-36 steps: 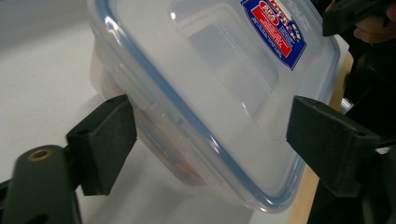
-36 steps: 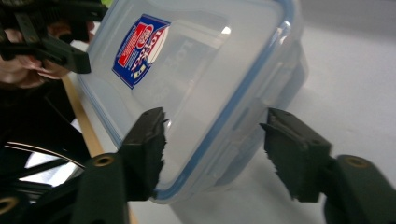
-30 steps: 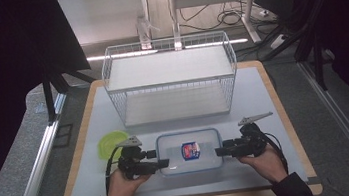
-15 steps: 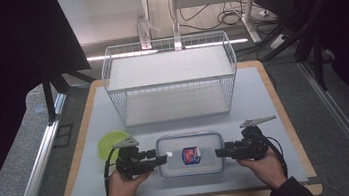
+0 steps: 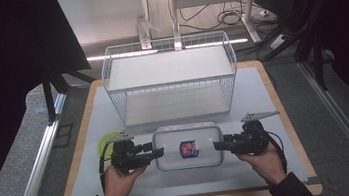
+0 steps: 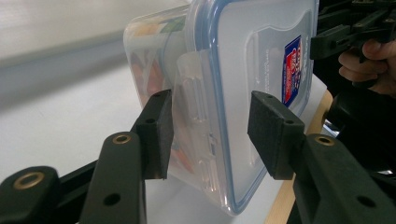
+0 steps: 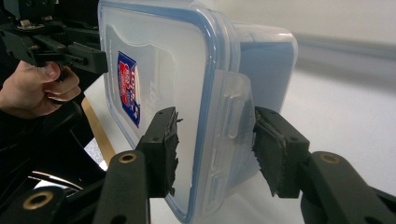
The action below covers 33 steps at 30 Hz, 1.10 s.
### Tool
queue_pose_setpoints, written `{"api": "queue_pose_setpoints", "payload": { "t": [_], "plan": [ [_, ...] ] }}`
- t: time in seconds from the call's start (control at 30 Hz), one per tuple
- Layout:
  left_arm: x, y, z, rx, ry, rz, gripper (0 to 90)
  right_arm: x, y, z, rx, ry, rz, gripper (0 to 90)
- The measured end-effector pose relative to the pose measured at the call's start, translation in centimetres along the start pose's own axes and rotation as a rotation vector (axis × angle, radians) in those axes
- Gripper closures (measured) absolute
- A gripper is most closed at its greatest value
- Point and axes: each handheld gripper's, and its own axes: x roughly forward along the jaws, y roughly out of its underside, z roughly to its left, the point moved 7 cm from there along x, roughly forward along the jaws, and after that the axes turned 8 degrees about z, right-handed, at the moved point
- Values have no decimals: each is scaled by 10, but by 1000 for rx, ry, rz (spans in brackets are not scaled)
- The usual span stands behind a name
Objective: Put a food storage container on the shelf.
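Though clear-walled, blue-sealed container (image 5: 187, 146)

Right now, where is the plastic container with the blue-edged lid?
In the high view the plastic container is near the table's front edge, just before the wire basket, between the left hand-held gripper and the right hand-held gripper.

White wire basket (image 5: 170, 78) stands at the far middle of the bench (image 5: 267, 91), its open side facing forward. A yellow-green disc (image 5: 105, 140) lies flat on the bench's white mat, left of centre.
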Motion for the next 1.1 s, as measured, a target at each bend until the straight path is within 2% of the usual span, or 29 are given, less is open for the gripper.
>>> {"api": "queue_pose_setpoints", "payload": {
  "t": [0.33, 0.73, 1.07, 1.1],
  "plan": [
    [-22, -38, -2, 43, -25, -44, 514, -17, -42, 10, -59, 19, -50, 512],
    [-44, -80, 0, 51, -44, -75, 513, -32, -89, 15, -89, 22, -96, 511],
    [-64, -115, 6, 68, -55, -103, 513, -44, -133, 21, -119, 30, -131, 510],
    [-66, -117, 7, 60, -58, -106, 512, -44, -137, 22, -118, 29, -135, 510]
  ]
}}
